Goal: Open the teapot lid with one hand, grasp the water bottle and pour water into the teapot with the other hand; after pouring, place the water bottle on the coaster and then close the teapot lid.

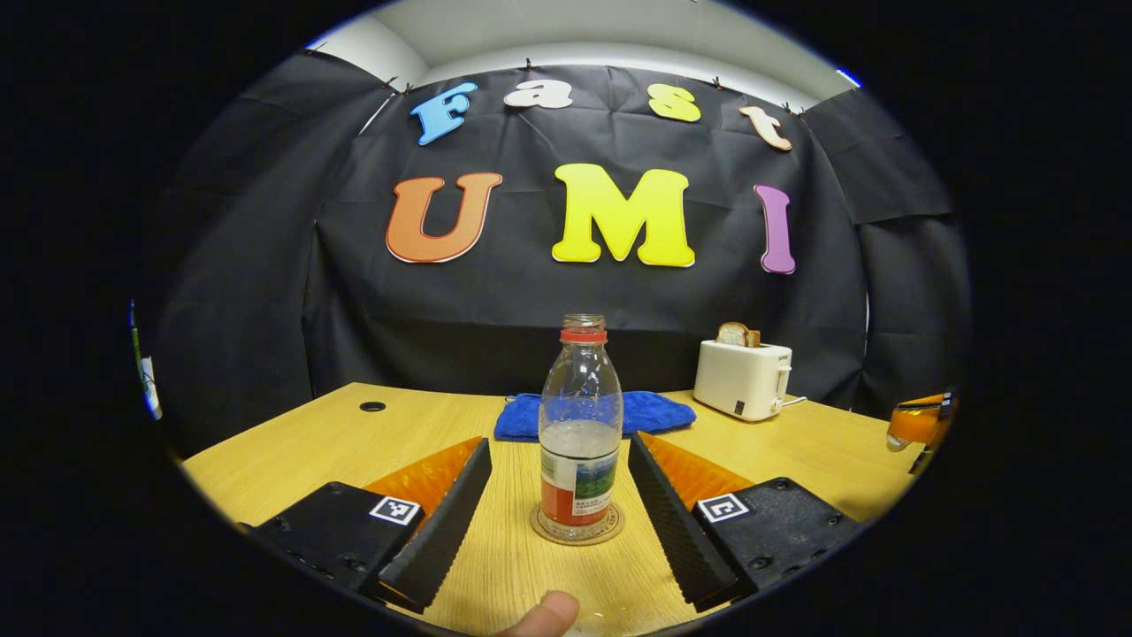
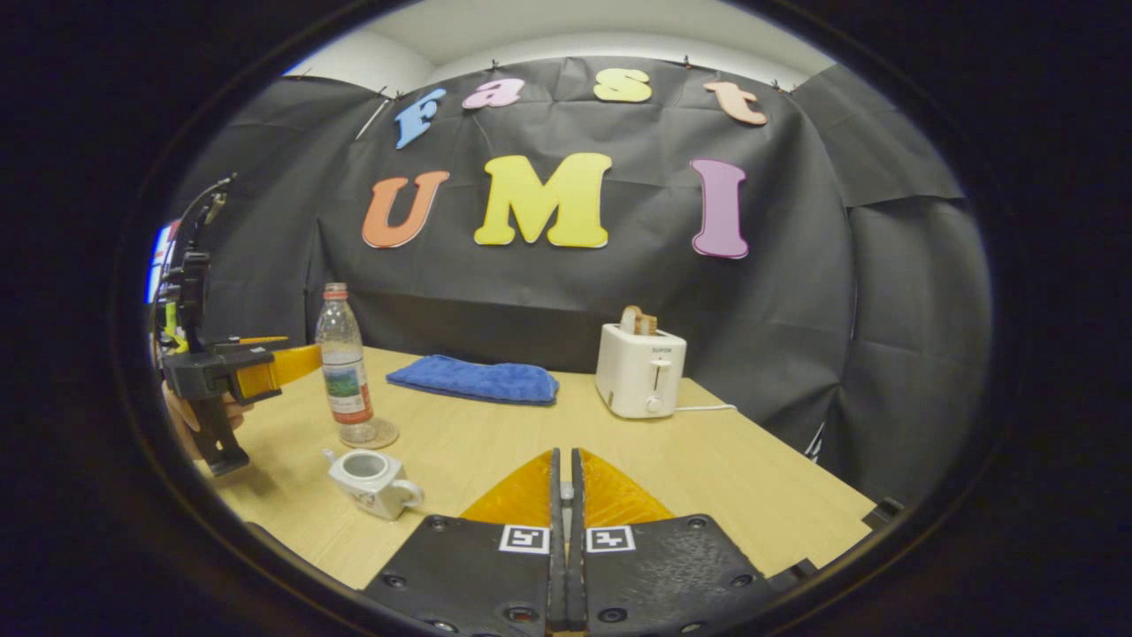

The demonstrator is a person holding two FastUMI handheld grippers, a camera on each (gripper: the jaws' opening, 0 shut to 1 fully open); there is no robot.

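Bottle on coaster, between my spread left fingers.
My left gripper (image 1: 562,518) gapes around the untouched water bottle (image 1: 579,425) on the coaster (image 1: 577,534); my right gripper (image 2: 563,540) is pinched together.

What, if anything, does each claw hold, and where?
The left claw is open either side of the clear plastic water bottle, not gripping. The right claw is shut; any hold cannot be told.

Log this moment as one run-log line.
left gripper: open, astride clear plastic water bottle on round cork coaster | right gripper: shut | small white teapot: lid off
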